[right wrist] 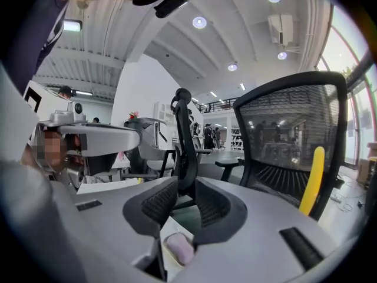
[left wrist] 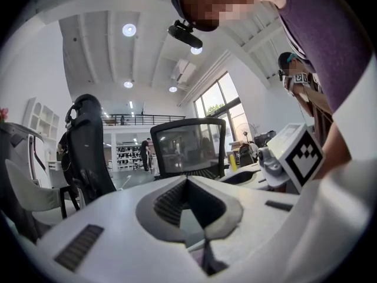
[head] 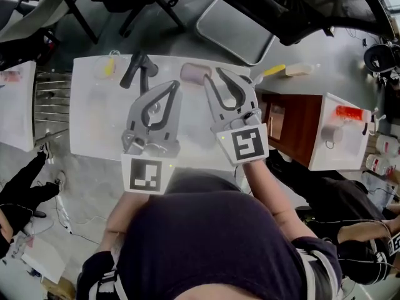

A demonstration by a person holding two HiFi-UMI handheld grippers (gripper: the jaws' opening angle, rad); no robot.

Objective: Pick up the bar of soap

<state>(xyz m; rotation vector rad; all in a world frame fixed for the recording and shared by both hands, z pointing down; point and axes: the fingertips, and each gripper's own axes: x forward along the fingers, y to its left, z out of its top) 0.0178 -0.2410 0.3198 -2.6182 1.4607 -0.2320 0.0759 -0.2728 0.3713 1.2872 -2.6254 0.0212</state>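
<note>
A pale pink bar of soap (head: 195, 74) lies near the far edge of the white table (head: 94, 124). Both grippers hover above the table and point away from me. The right gripper (head: 214, 75) is open, with its tips just right of the soap and nothing between them. In the right gripper view the soap (right wrist: 179, 247) shows low down, beneath the gap between the jaws of the right gripper (right wrist: 187, 202). The left gripper (head: 174, 85) is empty, its tips meeting a little nearer and left of the soap. In its own view the left gripper (left wrist: 187, 181) closes to a point.
A black handled tool (head: 139, 69) and a yellowish item (head: 110, 66) lie at the table's far left. A brown cabinet (head: 290, 127) stands right of the table, with more white tables beyond it. Office chairs (head: 234, 30) stand past the far edge. A person's legs (head: 25, 186) are at the left.
</note>
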